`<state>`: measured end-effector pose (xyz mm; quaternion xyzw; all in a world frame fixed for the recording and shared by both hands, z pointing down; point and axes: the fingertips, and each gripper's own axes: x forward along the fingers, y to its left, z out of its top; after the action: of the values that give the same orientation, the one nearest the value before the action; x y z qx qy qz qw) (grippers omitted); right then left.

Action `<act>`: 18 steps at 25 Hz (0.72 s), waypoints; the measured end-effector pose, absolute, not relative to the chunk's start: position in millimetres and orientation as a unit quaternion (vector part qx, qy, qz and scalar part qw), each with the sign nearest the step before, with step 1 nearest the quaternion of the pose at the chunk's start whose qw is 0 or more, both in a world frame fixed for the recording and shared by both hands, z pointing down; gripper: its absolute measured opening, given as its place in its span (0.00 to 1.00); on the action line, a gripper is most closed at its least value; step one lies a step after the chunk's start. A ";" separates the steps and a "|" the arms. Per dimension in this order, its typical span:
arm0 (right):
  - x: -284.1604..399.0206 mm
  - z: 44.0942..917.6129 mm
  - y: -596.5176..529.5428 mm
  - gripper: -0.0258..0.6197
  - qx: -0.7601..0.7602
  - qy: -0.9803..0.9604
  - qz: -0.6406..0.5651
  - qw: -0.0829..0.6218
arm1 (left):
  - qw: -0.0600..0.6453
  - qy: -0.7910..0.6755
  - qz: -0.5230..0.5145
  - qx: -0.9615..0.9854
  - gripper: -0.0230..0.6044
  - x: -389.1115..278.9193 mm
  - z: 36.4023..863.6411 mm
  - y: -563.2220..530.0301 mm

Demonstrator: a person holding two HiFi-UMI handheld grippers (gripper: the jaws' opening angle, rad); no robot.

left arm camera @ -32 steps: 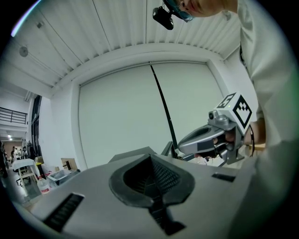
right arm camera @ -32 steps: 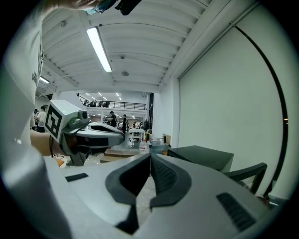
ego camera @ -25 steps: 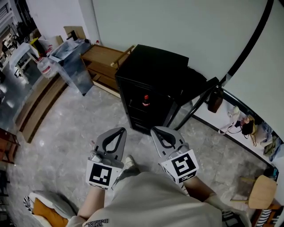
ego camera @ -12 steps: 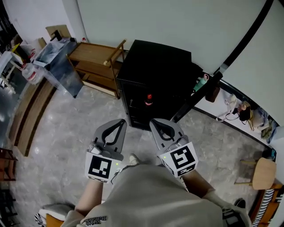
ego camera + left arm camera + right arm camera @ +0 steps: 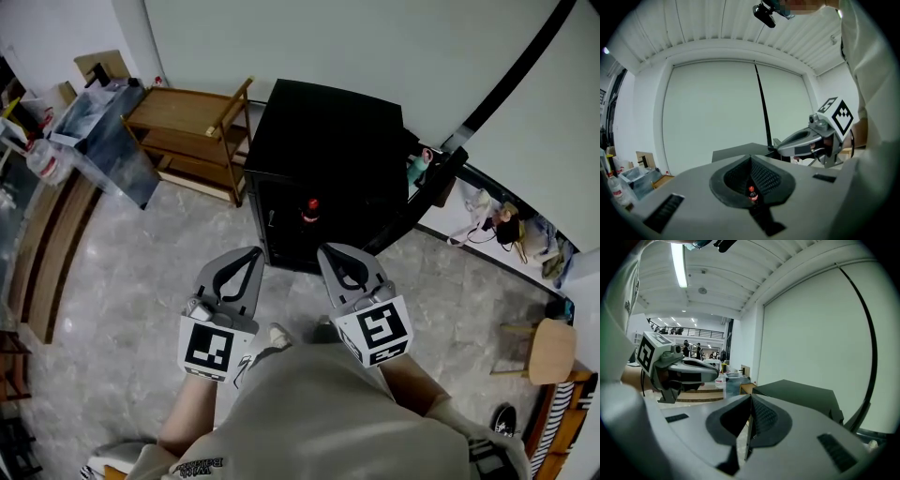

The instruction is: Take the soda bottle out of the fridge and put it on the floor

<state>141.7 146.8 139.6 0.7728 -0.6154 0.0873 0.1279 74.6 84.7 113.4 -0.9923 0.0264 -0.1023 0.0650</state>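
soda bottle inside fridge, ahead of left gripper and right gripper; both closed, empty

Grey marbled floor fills the lower frame. A black fridge stands on it at upper centre, with a wooden shelf unit just beside it at upper left and a wooden chair at lower right. A soda bottle stands upright inside the fridge.

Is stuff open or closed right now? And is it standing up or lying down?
Left gripper: shut, empty.
Right gripper: shut, empty.
Soda bottle: upright inside the fridge, red cap on.
Fridge: standing upright; can't tell whether its door is open.
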 end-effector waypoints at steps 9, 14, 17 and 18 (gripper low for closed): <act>168.5 168.8 127.3 0.04 0.762 -0.626 0.103 0.128 | 0.061 0.049 -0.113 -0.990 0.05 94.3 118.7 72.4; 189.5 194.7 116.9 0.04 0.752 -0.636 0.117 0.126 | 0.060 0.059 -0.129 -0.988 0.05 108.8 129.1 67.3; 196.7 214.3 107.4 0.08 0.742 -0.644 0.144 0.115 | 0.056 0.065 -0.140 -0.986 0.05 114.6 138.3 63.1; 201.7 220.0 105.0 0.15 0.743 -0.643 0.148 0.115 | 0.055 0.066 -0.143 -0.986 0.05 118.0 141.2 62.3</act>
<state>201.7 105.0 220.0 0.7426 -0.6430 0.1478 0.1154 118.0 62.3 141.2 -0.9860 0.0657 -0.1430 0.0553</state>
